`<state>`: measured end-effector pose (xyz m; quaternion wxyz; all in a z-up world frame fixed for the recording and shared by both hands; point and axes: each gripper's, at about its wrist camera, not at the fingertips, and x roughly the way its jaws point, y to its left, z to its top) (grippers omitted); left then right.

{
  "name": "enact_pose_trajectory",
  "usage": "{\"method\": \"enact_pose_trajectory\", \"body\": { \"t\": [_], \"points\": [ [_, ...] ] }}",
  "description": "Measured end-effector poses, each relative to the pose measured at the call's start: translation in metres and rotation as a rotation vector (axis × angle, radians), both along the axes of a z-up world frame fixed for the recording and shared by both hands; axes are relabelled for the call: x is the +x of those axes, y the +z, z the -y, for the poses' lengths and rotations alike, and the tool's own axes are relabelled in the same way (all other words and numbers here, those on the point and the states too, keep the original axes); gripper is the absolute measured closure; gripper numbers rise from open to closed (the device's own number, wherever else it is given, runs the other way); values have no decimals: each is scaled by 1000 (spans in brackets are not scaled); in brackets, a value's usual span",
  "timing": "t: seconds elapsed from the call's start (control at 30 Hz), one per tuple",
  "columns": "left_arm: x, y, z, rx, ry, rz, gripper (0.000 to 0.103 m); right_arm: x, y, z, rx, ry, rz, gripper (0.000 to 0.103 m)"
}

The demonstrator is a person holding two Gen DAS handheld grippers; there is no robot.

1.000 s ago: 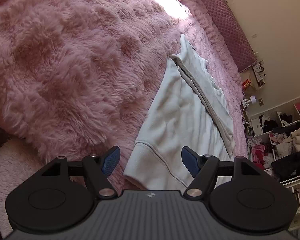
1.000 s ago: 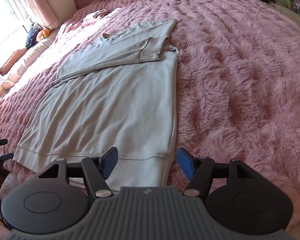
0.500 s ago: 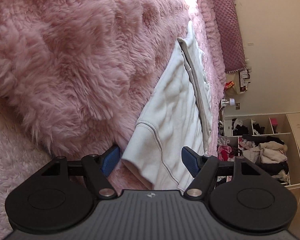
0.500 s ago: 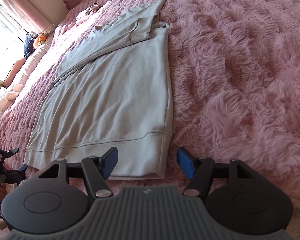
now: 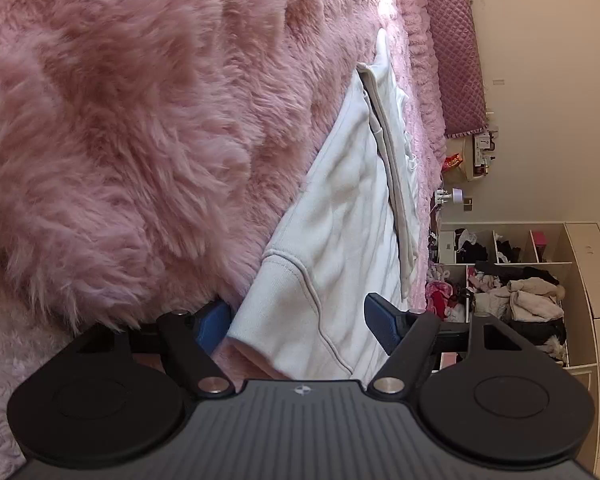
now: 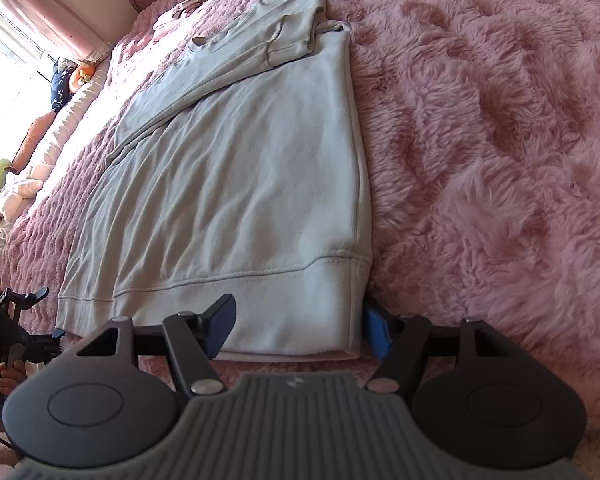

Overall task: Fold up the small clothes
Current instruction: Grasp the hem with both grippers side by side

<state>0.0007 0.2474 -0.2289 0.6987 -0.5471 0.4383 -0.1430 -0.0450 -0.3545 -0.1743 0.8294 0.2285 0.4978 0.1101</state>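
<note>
A pale grey-white sweatshirt (image 6: 240,168) lies flat on a fluffy pink blanket (image 6: 480,120), sleeves folded across its upper part. In the left wrist view the sweatshirt (image 5: 340,240) runs away from me. My left gripper (image 5: 296,324) is open, its jaws straddling one hem corner, one finger under the edge against the blanket. My right gripper (image 6: 300,324) is open, its jaws straddling the other hem corner, the right finger (image 6: 376,330) beside the cloth's edge. Neither has closed on the cloth.
Open shelves stuffed with clothes (image 5: 512,288) and a quilted pink headboard (image 5: 456,52) show in the left wrist view. In the right wrist view, a window with pink curtain (image 6: 32,20), pillows and toys (image 6: 68,80), and the left gripper's handle (image 6: 8,332) at far left.
Both grippers moved down and forward to the sweatshirt's hem; each open jaw now straddles a bottom corner. The sweatshirt has not moved.
</note>
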Motion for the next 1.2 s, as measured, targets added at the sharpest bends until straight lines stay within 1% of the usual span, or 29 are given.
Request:
{"method": "enact_pose_trajectory", "body": {
  "t": [0.1,0.2,0.27,0.4,0.47,0.5,0.53,0.6,0.73,0.8,0.87,0.97,1.0,1.07,1.1,1.13,1.2],
  "points": [
    [1,4,4,1,-16,11,18,3,1,-5,-33,15,-1,41],
    [-1,7,6,1,-20,24,21,4,0,-7,-47,20,-1,41],
    [0,9,9,0,-19,33,28,3,0,-6,-45,16,-1,41],
    [8,7,16,30,-19,1,28,3,-1,-6,-42,12,-1,41],
    [11,5,19,32,-18,1,28,3,-2,-5,-41,11,-1,41],
    [13,5,20,36,-18,4,29,2,-1,-5,-40,10,0,41],
    [14,7,22,50,-24,7,31,2,-1,-5,-41,11,0,41],
    [17,8,25,80,-37,-8,33,2,-2,-5,-45,12,0,41],
    [16,8,24,66,-28,-19,34,2,-2,-7,-63,21,4,41],
    [15,8,24,75,-27,-23,38,2,-2,-8,-63,19,5,41],
    [12,8,23,92,-26,-30,46,1,-2,-7,-61,16,4,41],
    [10,8,21,95,-17,-39,51,1,-2,-8,-66,16,6,43],
    [9,8,21,97,-15,-42,52,1,-2,-9,-71,15,6,45],
    [7,9,20,108,-14,-46,62,1,-1,-8,-79,13,5,50],
    [6,9,20,117,-15,-48,66,1,-1,-8,-83,11,4,55],
    [5,10,20,125,-16,-48,70,1,-1,-7,-89,8,3,67],
    [3,12,21,132,-16,-44,73,0,-1,-4,-104,6,-1,82]
  ]
}}
